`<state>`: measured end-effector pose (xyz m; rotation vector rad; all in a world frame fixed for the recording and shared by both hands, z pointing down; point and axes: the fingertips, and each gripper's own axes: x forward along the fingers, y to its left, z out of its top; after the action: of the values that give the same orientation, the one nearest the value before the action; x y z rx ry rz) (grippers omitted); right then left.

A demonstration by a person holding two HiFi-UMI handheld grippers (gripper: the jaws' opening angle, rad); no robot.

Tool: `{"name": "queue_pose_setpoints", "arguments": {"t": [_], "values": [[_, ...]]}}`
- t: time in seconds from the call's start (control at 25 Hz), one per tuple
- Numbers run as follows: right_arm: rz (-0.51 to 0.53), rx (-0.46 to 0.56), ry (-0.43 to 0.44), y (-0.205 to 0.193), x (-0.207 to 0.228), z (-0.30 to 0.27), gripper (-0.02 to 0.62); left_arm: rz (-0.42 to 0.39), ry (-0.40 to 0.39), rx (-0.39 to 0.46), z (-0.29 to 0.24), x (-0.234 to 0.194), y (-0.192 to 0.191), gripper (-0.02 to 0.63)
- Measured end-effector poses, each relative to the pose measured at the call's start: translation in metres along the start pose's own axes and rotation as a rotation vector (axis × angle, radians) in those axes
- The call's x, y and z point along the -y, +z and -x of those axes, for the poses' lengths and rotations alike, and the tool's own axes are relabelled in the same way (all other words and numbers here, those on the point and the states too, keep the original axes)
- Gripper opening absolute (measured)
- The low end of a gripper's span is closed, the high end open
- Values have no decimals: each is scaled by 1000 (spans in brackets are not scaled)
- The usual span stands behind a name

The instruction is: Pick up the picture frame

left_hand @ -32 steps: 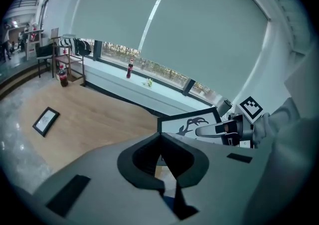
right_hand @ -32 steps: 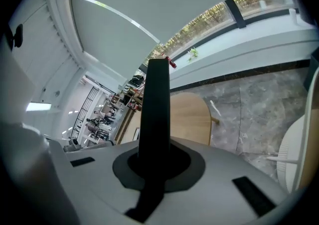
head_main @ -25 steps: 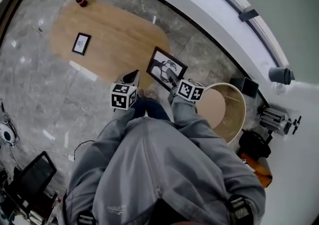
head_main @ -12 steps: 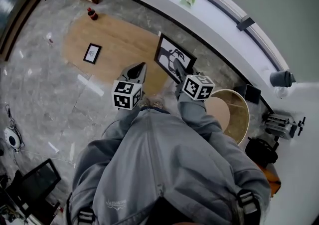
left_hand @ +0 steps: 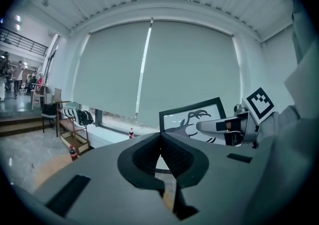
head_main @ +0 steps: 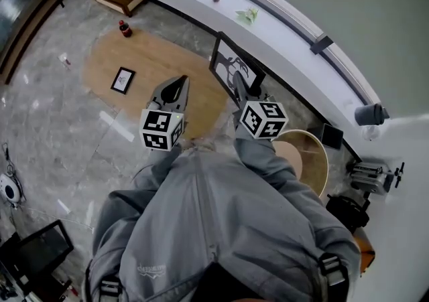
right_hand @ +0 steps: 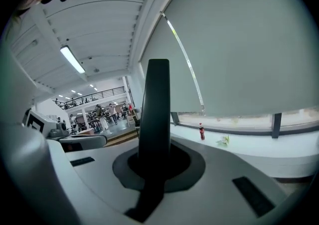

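The right gripper [head_main: 237,85] clamps the black-framed picture [head_main: 226,59] clear of the floor; the left gripper [head_main: 177,86], nearer left, is closed and empty. The lift looks done, so next comes holding it steady.

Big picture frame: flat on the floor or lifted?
Lifted, upright on edge. The right gripper is shut on the picture frame; its dark edge runs up between the jaws.

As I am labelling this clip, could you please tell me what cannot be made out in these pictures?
Head view: small frame, picture too small to read.
Right gripper view: picture frame seen edge-on, so its picture is hidden.
Left gripper view: right gripper covers the picture frame's lower right part.
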<state>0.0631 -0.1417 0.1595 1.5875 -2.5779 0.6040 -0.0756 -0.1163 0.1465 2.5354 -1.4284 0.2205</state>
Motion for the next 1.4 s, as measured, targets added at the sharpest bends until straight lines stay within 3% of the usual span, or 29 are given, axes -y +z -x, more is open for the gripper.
{"name": "queue_pose_setpoints", "arguments": {"t": [0.48, 0.88, 1.4], "values": [[233, 138, -26, 55, -49, 26, 35, -28, 81, 110, 35, -4, 48, 18], [320, 196, -37, 67, -62, 37, 35, -69, 144, 172, 50, -3, 63, 18], [355, 196, -17, 62, -63, 33, 35, -99, 132, 175, 38, 7, 66, 18]]}}
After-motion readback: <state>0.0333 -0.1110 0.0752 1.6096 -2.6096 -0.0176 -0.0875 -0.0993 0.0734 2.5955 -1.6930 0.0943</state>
